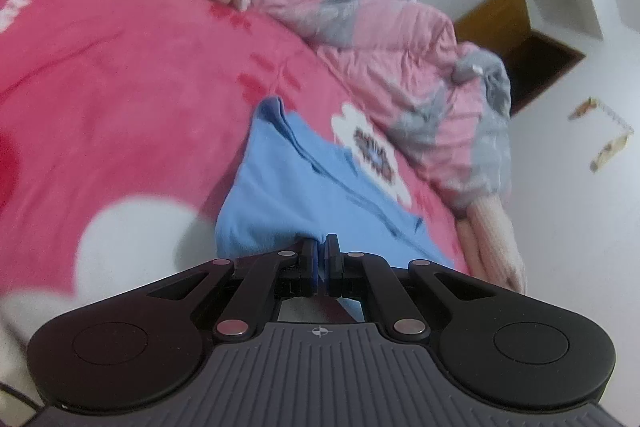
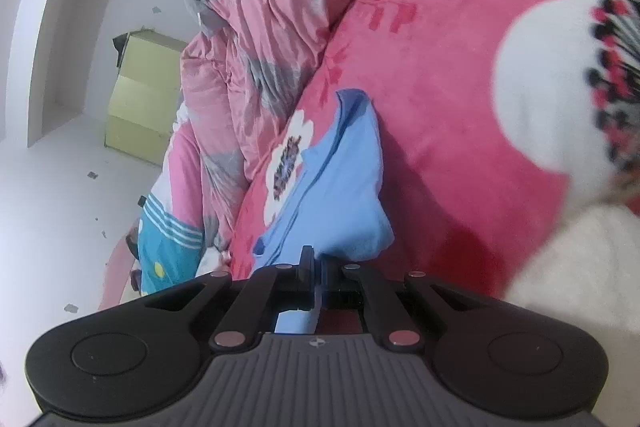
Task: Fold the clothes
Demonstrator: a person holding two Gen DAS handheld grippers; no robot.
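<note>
Both tools — left tool [image 1: 322,247], right tool [image 2: 316,259] — pinch the blue garment [image 1: 304,187] at its near edge, so I can lift it off the bed [image 1: 120,67] evenly for folding.

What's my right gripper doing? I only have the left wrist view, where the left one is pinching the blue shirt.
Observer: The right gripper is shut on the blue shirt too.
Operator: What's on its right side?
Observer: A large white flower printed on the pink blanket.
Operator: Anything against the wall?
Observer: A pale yellow cabinet, beyond the rumpled pink and grey quilt.
</note>
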